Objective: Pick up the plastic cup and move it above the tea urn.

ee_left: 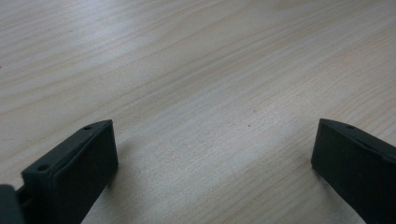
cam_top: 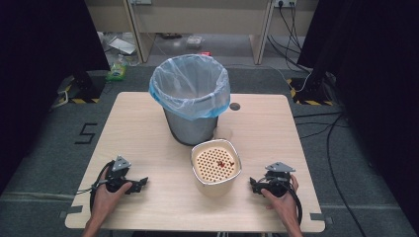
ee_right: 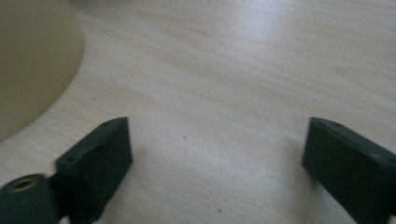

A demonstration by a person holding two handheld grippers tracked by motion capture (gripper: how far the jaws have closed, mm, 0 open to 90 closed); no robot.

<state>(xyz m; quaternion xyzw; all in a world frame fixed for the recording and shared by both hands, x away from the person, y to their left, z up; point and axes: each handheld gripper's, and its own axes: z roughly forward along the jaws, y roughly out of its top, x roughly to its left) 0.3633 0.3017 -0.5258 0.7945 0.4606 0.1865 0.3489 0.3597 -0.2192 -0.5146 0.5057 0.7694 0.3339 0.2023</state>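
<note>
You can read one sign: a dark numeral "5" [cam_top: 86, 133] marked on the grey floor [cam_top: 44, 163], just off the table's [cam_top: 143, 128] left edge, near its far left corner. Nothing else carries legible text. The yellow-and-black striped tape [cam_top: 79, 100] on the floor by that corner, and the same kind [cam_top: 306, 102] off the far right corner, bear no words you could make out.
</note>
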